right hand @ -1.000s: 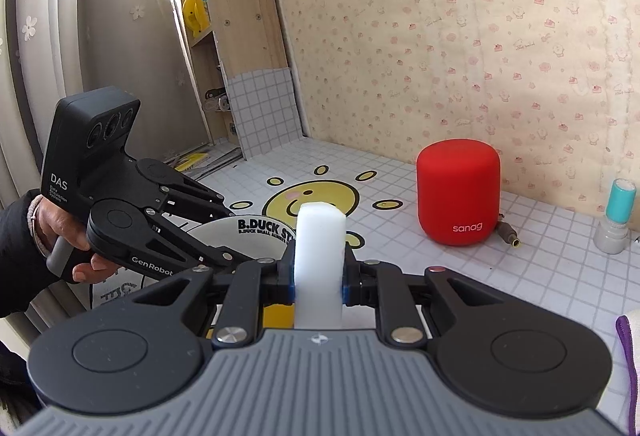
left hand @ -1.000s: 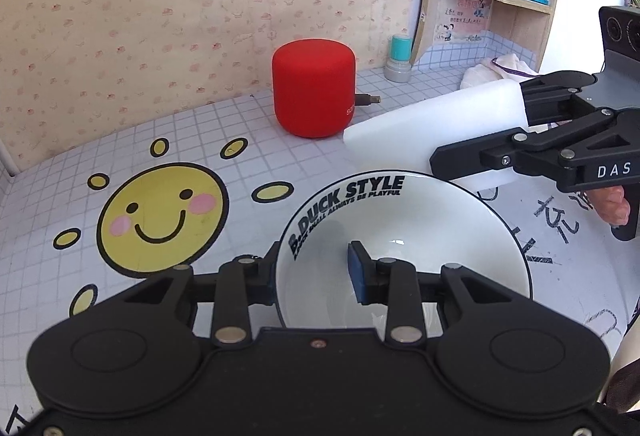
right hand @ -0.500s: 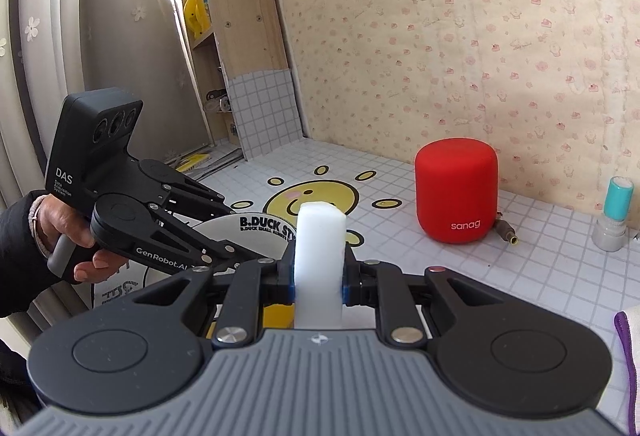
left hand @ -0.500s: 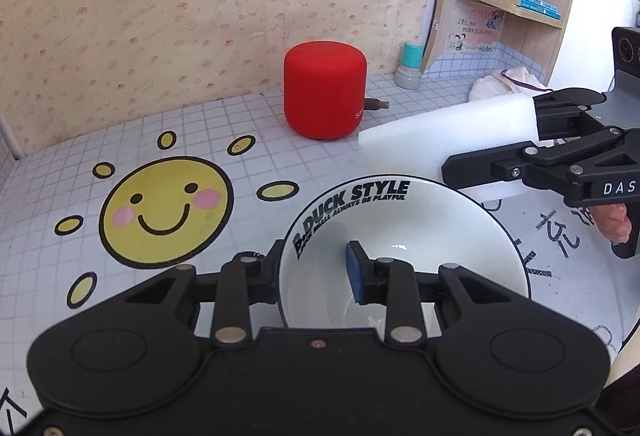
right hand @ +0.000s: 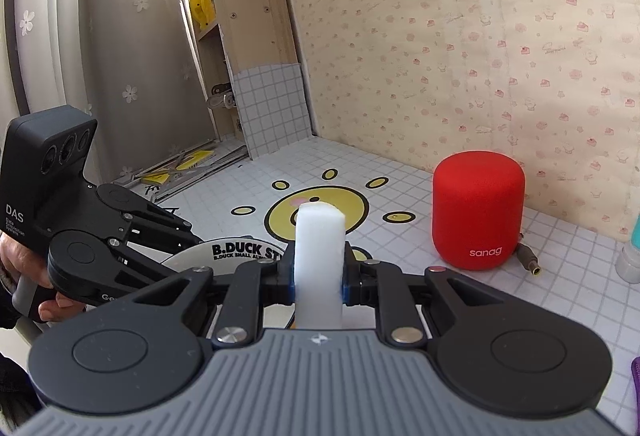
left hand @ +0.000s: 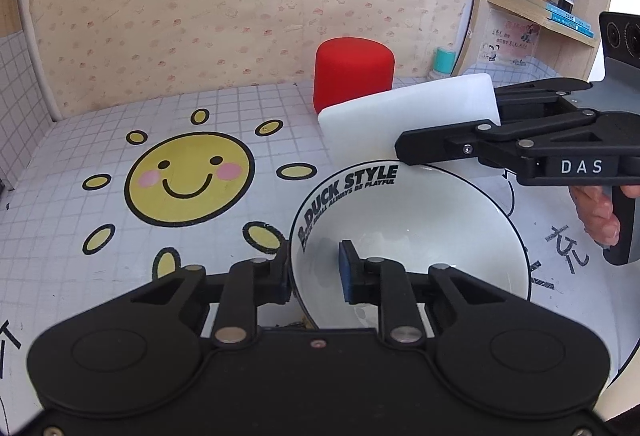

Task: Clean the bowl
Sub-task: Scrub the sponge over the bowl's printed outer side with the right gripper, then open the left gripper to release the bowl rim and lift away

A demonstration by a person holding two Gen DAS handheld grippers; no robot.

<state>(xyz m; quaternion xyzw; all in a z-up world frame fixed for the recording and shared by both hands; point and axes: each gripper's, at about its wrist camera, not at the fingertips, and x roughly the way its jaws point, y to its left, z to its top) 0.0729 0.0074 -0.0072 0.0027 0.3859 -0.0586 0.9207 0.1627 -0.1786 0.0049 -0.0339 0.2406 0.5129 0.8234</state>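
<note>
Item 1 — left gripper [left hand: 314, 272]: black two-finger tool, angled down at the table. Your fingers straddle the near-left rim of the bowl [left hand: 420, 232], one pad outside the wall, the blue-faced pad [left hand: 345, 270] inside. The jaws have just been closing with the rim between them; whether both pads now press on it, you cannot tell from these views.

Item 2 — right gripper [right hand: 319, 282]: black, tilted gently downward, your hand [left hand: 600, 212] wrapped round its grey handle. Its jaws are clenched on the sponge [right hand: 319, 256], blue pads biting into both sides.

Item 3 — bowl: glossy white ceramic, round, thin black line at the rim, black lettering "B.DUCK STYLE" on the inner wall. It sits on the table [left hand: 260, 108], just right of the printed sun face [left hand: 188, 178].

Item 4 — sponge: white foam block, matte, soft-edged, rectangular — its free end hangs over the bowl's far rim.

Item 5 — table: white grid-pattern covering, smooth.

Item 6 — red speaker [right hand: 478, 212]: fabric-textured cylinder with rounded top, standing behind the bowl near the wall.
</note>
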